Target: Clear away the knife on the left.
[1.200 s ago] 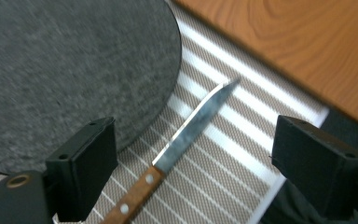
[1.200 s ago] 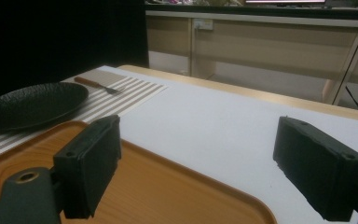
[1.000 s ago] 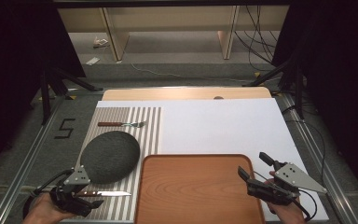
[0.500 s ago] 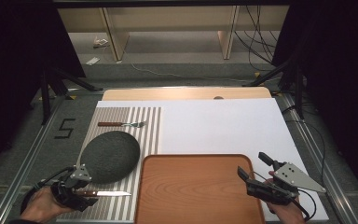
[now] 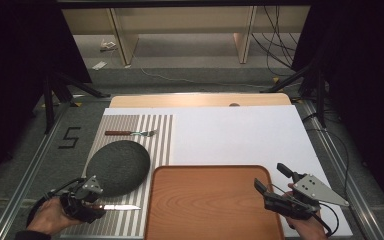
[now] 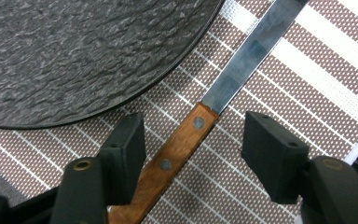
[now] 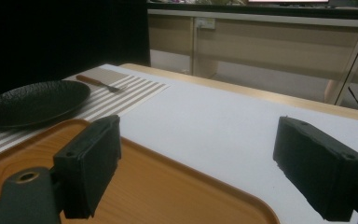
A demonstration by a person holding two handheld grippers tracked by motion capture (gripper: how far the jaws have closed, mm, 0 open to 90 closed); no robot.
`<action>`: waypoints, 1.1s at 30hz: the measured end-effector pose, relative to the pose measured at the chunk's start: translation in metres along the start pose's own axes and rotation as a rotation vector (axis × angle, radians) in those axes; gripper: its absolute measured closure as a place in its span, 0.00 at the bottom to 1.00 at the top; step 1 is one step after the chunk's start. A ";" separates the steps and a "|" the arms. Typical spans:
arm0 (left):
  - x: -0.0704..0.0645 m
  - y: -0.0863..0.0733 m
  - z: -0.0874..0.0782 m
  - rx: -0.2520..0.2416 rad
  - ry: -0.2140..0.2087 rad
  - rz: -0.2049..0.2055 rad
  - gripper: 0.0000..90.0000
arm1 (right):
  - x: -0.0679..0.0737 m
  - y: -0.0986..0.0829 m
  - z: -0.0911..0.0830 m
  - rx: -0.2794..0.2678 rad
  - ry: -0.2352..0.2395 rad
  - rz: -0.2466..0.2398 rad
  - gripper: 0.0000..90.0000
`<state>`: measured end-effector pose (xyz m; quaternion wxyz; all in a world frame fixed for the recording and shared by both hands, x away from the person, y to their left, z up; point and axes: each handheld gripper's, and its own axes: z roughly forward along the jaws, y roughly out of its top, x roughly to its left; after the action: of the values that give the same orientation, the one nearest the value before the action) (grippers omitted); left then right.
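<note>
A knife (image 5: 120, 207) with a wooden handle (image 6: 168, 158) and steel blade (image 6: 251, 51) lies on the striped placemat (image 5: 155, 135), just in front of a dark stone-textured plate (image 5: 118, 167). My left gripper (image 5: 92, 202) is low over the knife. In the left gripper view it (image 6: 193, 140) stands open, one jaw on each side of the handle. My right gripper (image 5: 270, 176) hovers open over the right end of the wooden tray (image 5: 212, 202), holding nothing. In the right gripper view it (image 7: 196, 149) looks across the tray (image 7: 144, 186) toward the plate (image 7: 32, 100).
A fork (image 5: 130, 133) with a wooden handle lies on the placemat behind the plate. A white sheet (image 5: 240, 135) covers the table to the right of the placemat. Tripod legs (image 5: 55, 90) and cables stand on the floor beyond the table.
My left gripper has dropped slightly toward the near edge, down around the knife handle. The right gripper, plate, fork and tray have not moved.
</note>
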<state>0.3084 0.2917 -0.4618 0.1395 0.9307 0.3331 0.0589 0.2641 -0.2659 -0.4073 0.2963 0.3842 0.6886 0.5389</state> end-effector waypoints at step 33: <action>-0.006 0.010 0.000 0.132 -0.032 0.158 0.85 | 0.000 0.000 0.001 0.004 0.002 0.002 0.18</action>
<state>0.3104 0.2805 -0.4589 0.0782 0.9620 0.2594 0.0329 0.2643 -0.2654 -0.4075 0.2942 0.3850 0.6894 0.5385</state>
